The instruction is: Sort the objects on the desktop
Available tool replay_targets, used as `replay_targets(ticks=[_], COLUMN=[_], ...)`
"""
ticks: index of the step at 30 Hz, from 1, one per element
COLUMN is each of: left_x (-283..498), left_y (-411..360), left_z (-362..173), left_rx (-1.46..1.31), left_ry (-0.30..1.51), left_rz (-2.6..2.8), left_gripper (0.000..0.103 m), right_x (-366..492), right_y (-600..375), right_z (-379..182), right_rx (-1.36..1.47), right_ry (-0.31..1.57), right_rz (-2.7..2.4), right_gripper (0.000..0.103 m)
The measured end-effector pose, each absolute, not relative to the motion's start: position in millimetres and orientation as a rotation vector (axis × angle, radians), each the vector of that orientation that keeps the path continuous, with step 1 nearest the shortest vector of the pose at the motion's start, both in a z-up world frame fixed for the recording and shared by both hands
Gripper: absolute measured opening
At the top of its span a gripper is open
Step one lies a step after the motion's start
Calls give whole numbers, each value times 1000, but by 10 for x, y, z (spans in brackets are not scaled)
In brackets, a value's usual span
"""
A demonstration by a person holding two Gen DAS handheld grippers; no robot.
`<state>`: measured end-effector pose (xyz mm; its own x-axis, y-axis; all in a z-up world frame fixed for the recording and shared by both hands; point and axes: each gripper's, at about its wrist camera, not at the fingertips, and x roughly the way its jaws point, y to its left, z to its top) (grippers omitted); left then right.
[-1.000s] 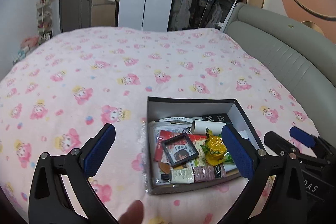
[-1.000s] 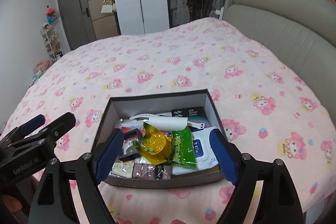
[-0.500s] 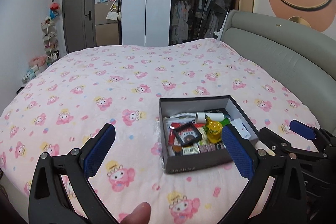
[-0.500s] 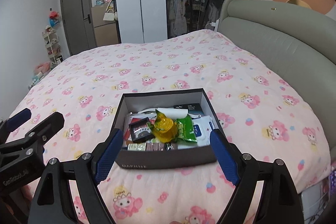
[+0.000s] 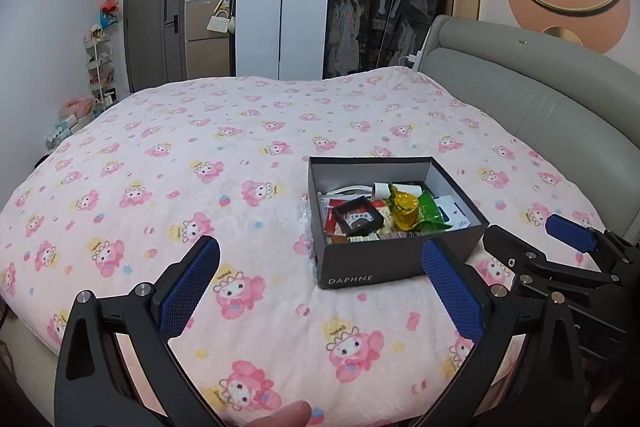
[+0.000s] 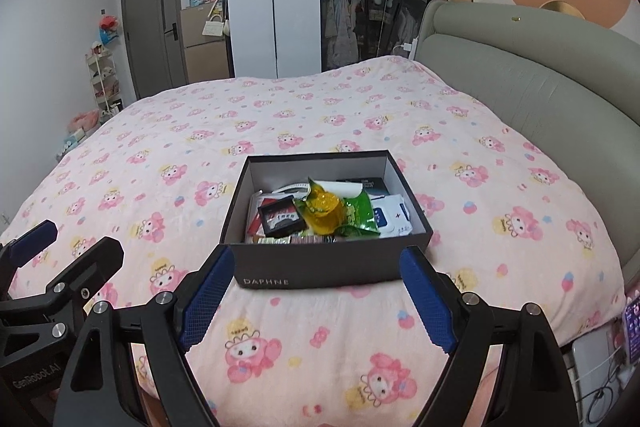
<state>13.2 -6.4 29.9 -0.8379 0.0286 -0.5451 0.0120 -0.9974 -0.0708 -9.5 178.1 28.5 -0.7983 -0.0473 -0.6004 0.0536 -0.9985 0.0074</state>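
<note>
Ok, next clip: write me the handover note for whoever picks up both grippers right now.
Left gripper: open, empty, short of the box.
Right gripper: open, empty, facing the box's near wall.
Dark box sits on the pink blanket, holding the yellow wrapper, green packet, small black frame, white wipes pack and more.
Done: everything visible is in the box; nothing loose on the blanket.
Left: possibly nothing; confirm before stopping.

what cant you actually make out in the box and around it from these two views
- Items at the bottom of the box: in both views buried under the yellow packet and green packet.
- Print on the black frame: too small to read in either view.
- Bed near edge: right wrist view, hidden behind the right gripper.
- Fingertip: left wrist view, cut off by the bottom edge.
</note>
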Motion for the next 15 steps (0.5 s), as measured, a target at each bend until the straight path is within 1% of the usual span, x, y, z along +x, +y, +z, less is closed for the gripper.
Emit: replay_targets(ticks=[15], left_x=[112], left_y=[-49], left_z=[264], left_rx=[-905], left_ry=[-124], left_rz=[2981], left_gripper=[102], right_x=[-31], right_y=[1842], right_z=[276], right_rx=[992], right_ry=[2], right_rz=[-2936], right_gripper=[84])
